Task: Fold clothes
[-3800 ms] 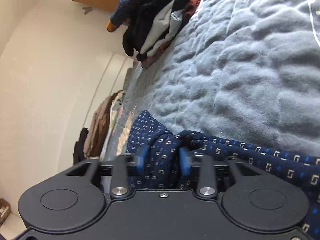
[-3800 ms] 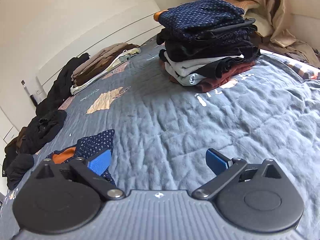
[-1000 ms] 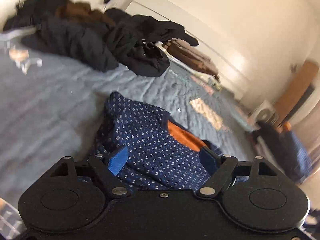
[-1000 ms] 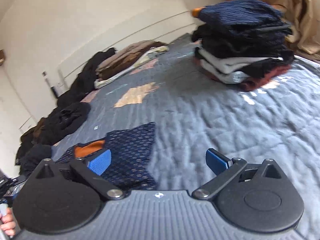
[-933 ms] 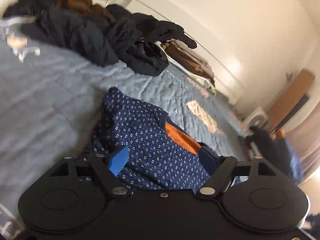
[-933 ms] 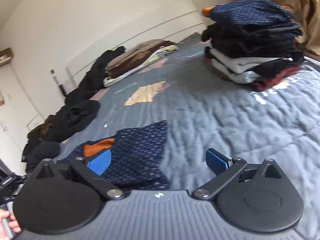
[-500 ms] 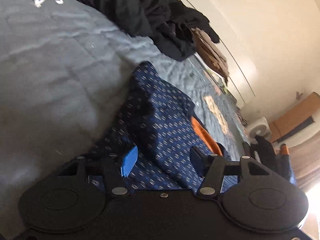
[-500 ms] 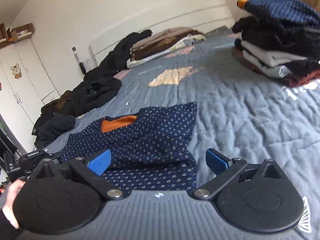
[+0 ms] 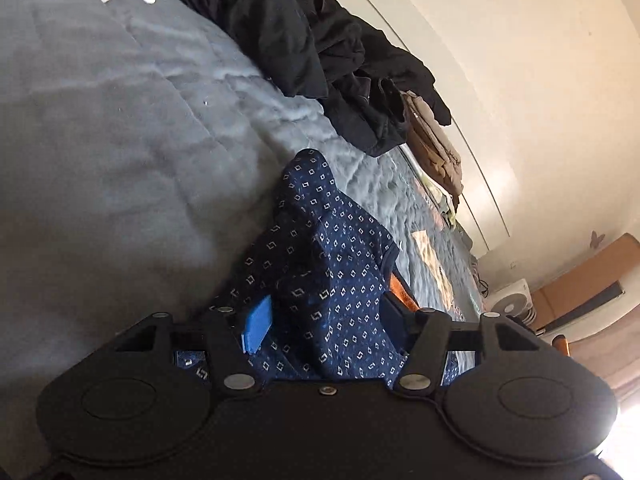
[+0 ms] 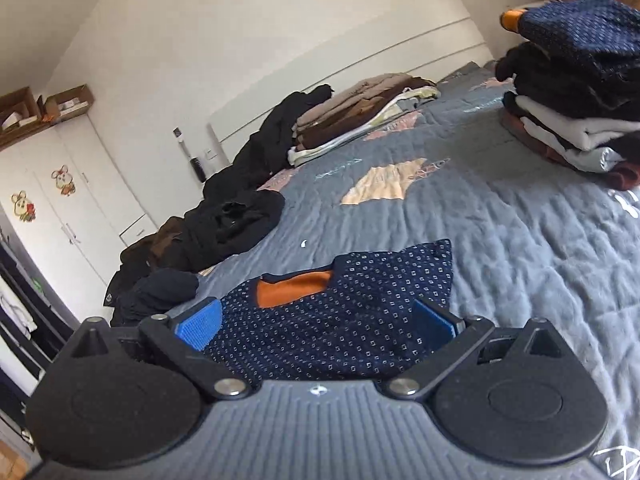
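Left wrist view: the left gripper has its jaws part-spread around a raised fold of the navy patterned shirt; whether the blue pads actually pinch the cloth cannot be told. The shirt lies on the grey bedspread, its orange collar lining showing at one side. Beyond it a heap of black clothes lies along the far edge of the bed, next to a stack of brown clothes. Right wrist view: the right gripper is spread wide, with nothing pinched, over the near part of the shirt. A tall folded pile stands toward the bed's far right corner, well apart from the shirt; a white wardrobe stands beyond the bed's left edge.
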### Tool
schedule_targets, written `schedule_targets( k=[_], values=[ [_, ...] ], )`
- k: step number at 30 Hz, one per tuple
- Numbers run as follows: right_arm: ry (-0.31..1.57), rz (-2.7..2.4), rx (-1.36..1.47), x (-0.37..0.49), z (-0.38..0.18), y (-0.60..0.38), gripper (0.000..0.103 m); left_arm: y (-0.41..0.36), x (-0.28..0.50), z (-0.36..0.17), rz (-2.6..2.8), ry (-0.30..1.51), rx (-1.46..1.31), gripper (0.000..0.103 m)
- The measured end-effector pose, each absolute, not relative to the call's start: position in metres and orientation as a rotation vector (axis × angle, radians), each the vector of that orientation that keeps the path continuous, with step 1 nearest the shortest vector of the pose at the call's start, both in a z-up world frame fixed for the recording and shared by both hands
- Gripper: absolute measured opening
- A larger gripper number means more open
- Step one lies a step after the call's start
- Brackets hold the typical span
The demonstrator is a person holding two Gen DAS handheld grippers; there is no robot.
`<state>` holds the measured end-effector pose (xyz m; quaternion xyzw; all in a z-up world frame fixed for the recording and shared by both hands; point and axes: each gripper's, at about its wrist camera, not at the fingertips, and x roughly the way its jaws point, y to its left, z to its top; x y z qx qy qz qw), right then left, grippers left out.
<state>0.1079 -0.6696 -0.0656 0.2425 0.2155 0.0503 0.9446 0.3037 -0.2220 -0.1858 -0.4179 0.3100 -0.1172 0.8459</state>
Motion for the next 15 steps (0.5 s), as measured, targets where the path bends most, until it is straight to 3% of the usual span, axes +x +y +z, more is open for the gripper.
schedule_targets(
  k=[2,3,4,5,6,13,15],
  values=[
    [0.441,0.106,0.483,0.109,-0.065,-0.666,0.101,-0.223,0.305,-0.186,-0.251,0.645,-0.879,0.056],
    [0.445,0.107,0.479,0.111,-0.066,-0.664,0.101,-0.224,0.306,-0.187,-0.253,0.641,-0.878,0.051],
    [0.45,0.109,0.474,0.112,-0.067,-0.662,0.101,-0.225,0.307,-0.186,-0.249,0.644,-0.864,0.041],
    [0.454,0.11,0.47,0.113,-0.068,-0.66,0.101,-0.226,0.308,-0.186,-0.244,0.648,-0.848,0.018],
    [0.459,0.111,0.465,0.115,-0.069,-0.658,0.101,-0.227,0.309,-0.185,-0.24,0.652,-0.832,0.008],
    [0.472,0.138,0.431,0.117,-0.068,-0.645,0.101,-0.229,0.293,-0.151,-0.241,0.552,-0.703,0.008],
    [0.471,0.145,0.434,0.116,-0.068,-0.644,0.101,-0.229,0.298,-0.154,-0.226,0.622,-0.664,0.008]
  ],
)
